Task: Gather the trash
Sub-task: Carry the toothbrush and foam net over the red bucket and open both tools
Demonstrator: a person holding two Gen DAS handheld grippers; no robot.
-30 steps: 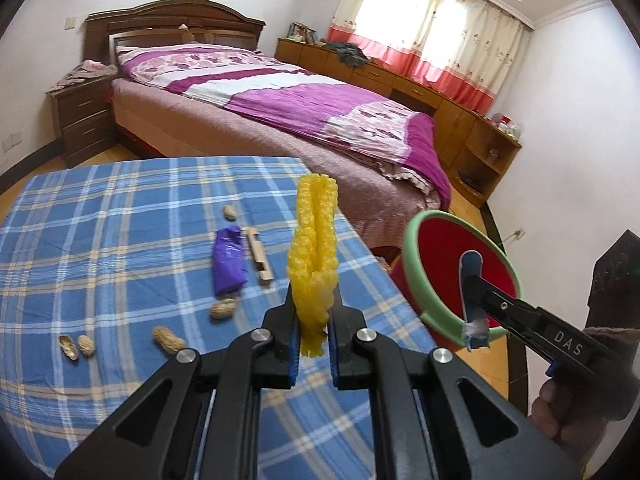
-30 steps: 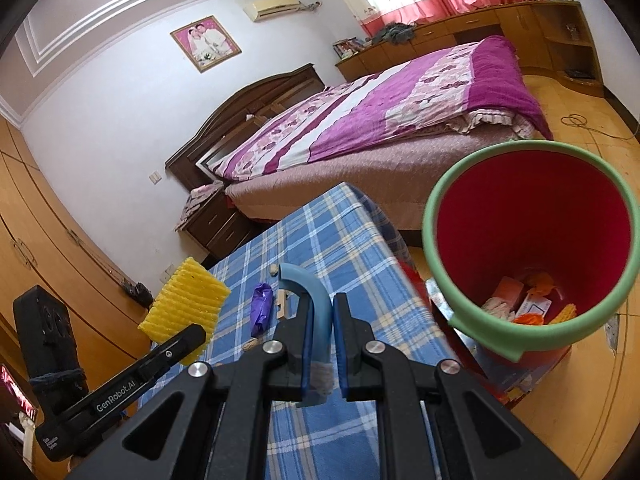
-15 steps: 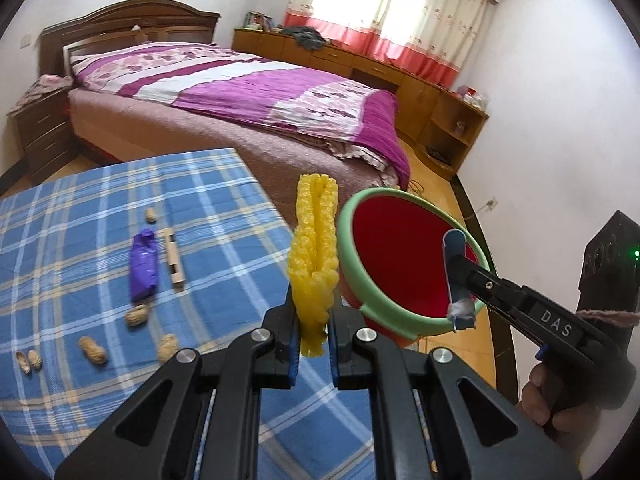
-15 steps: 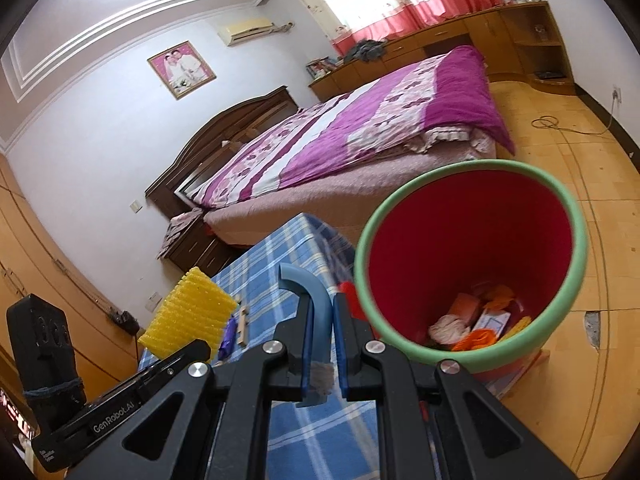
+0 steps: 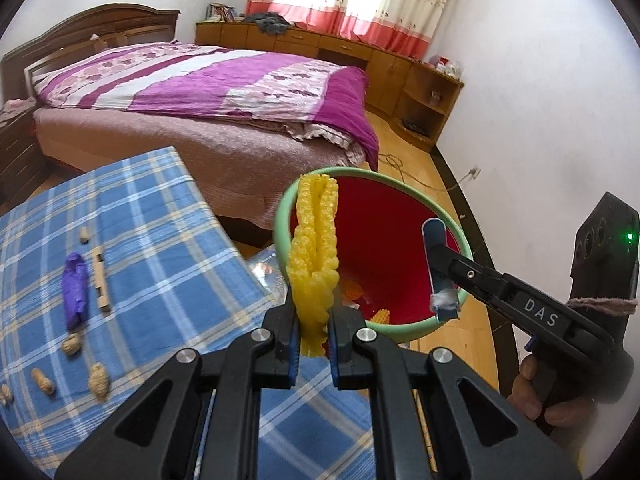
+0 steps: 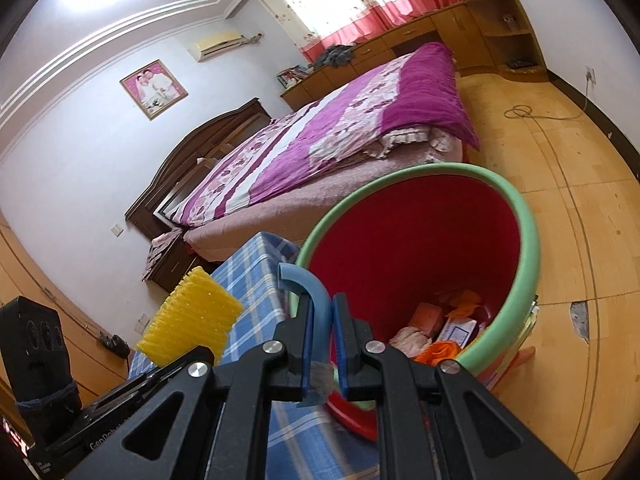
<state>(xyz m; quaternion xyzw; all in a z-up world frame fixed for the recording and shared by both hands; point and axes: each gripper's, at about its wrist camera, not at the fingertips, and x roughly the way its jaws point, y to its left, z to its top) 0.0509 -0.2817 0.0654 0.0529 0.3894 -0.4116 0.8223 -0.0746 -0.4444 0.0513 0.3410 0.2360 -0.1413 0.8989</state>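
Note:
My left gripper (image 5: 314,334) is shut on a yellow foam net (image 5: 314,252), held upright at the near rim of the red bin with a green rim (image 5: 400,326). My right gripper (image 6: 322,354) is shut on a curved blue strip (image 6: 316,300), over the bin's edge (image 6: 524,216). The bin holds orange and white trash (image 6: 444,332). The foam net (image 6: 192,322) also shows at the left of the right wrist view. On the blue checked tablecloth (image 5: 160,248) lie a purple wrapper (image 5: 75,290), a wooden stick (image 5: 100,280) and several peanuts (image 5: 98,380).
A bed with a purple cover (image 5: 224,92) stands behind the table. Wooden cabinets (image 5: 384,64) line the far wall. A cable (image 6: 524,112) lies on the wooden floor. The bin stands on the floor at the table's right edge.
Both grippers have moved right from over the table toward the bin. The foam net now stands in front of the bin's mouth and the blue strip is over its rim.

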